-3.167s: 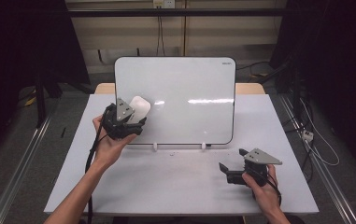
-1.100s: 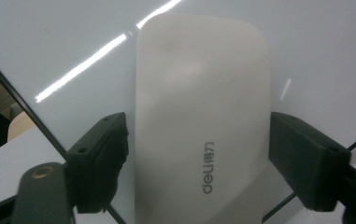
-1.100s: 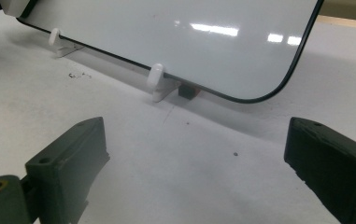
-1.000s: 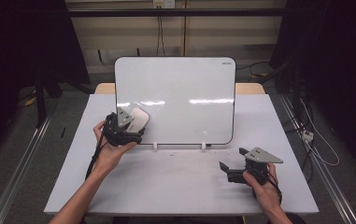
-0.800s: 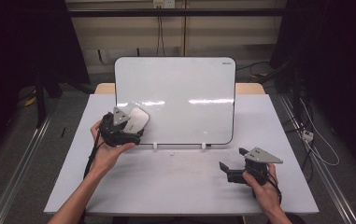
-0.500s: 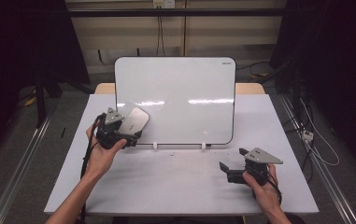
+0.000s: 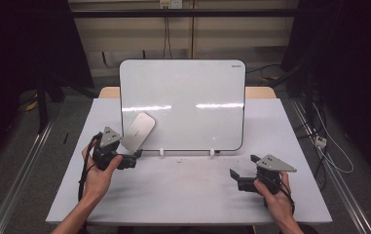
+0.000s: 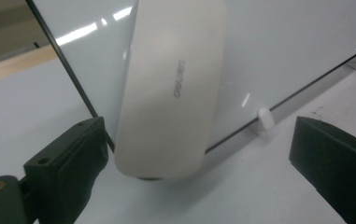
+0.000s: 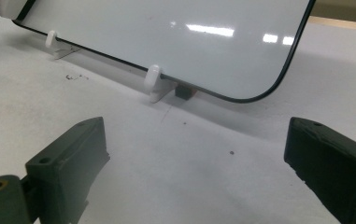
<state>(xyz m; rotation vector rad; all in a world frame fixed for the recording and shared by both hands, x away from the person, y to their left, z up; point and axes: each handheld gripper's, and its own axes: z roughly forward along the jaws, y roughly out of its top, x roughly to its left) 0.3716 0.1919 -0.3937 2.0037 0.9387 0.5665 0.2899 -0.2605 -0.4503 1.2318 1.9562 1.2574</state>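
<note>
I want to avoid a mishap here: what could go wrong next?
1. The eraser leans on the whiteboard, apparently free between the left tongs' open jaws; it may slide down.
2. The board stands on small clips; a hard push could tip it.

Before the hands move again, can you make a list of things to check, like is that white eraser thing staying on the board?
1. Eraser resting against the whiteboard, lower left corner: ok. Whether it sticks by itself: cannot tell.
2. Left gripper let go of the eraser: ok, jaws wide apart, neither pressing it.
3. Right gripper carrying nothing: ok, jaws open over the table.
4. Whiteboard seated in its white clips: ok, standing tilted back.
5. Board surface wiped clean: ok, no marks visible.
6. Table tidy: not ok, a few dark specks lie near the clips.
</note>
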